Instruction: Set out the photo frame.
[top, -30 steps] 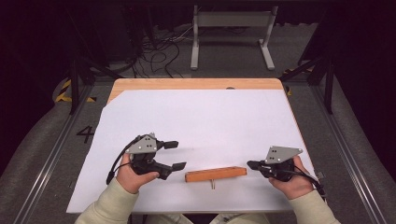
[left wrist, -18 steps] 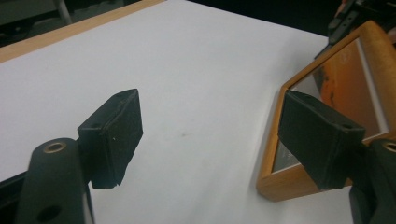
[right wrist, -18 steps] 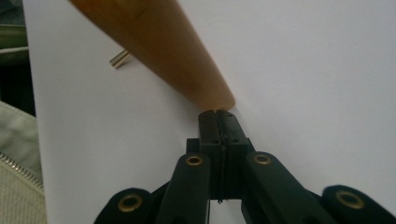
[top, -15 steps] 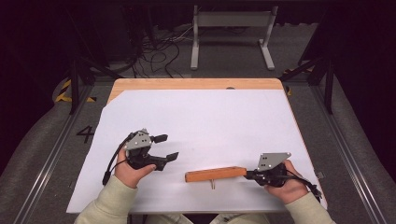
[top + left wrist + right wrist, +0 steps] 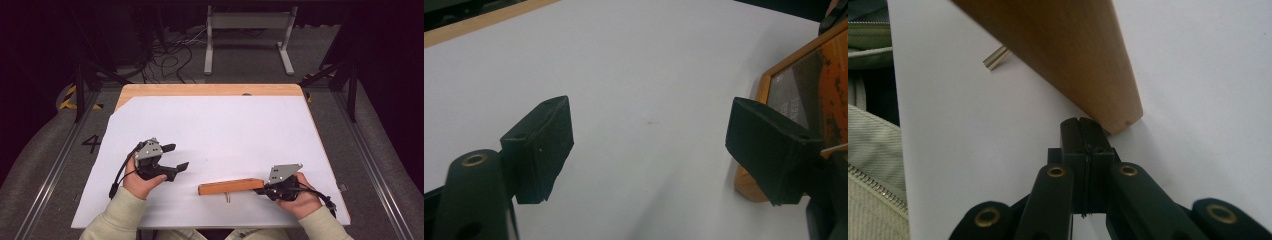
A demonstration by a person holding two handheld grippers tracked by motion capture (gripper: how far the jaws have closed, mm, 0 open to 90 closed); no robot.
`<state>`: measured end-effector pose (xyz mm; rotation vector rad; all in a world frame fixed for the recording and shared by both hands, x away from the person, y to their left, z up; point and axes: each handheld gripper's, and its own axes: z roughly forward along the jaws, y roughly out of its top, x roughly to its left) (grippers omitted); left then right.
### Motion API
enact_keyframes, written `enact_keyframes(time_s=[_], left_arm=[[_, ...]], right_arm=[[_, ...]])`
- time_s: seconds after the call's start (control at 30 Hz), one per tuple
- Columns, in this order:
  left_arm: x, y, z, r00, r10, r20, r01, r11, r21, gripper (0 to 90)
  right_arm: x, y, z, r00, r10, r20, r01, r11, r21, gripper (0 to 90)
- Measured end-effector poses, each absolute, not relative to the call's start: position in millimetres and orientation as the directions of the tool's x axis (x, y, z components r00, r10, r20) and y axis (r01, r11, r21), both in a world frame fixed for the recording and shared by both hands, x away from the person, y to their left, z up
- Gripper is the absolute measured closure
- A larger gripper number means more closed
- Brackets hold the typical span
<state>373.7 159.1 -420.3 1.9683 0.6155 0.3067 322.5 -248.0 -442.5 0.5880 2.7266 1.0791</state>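
Moved in from the table's right edge over the last second, the right gripper [image 5: 263,189] now has its tips against the right end of the frame [image 5: 231,186], a flat wooden picture frame lying face down near the front edge of the white sheet [image 5: 225,130]. Its jaws are pressed together with nothing between them; in the right gripper view [image 5: 1086,135] they butt against the frame's lower corner [image 5: 1068,55] rather than straddle it. That looks like a nudge or a bracing touch, not a grasp. A small metal peg [image 5: 996,57] pokes out beside the frame.

Meanwhile the left gripper [image 5: 175,157] has drifted slightly toward the frame and hangs just left of it, jaws spread wide and empty. Its own view shows the frame's corner [image 5: 796,90] past the right jaw, apart from it. The likely next step is a pinch on the frame's left end.
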Motion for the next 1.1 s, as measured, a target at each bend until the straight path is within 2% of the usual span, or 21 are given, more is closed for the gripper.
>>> enact_keyframes(time_s=[0.63,1.1], left_arm=[[373,163,-425,0.824,0.565,-0.045,0.307,-0.376,0.874,19.1],[371,164,-429,0.819,0.572,-0.049,0.32,-0.383,0.866,19.1]], right_arm=[[357,-233,-445,-0.848,0.529,0.022,0.375,0.57,0.731,90.0],[386,-215,-446,-0.815,0.579,0.01,0.385,0.528,0.757,90.0]])
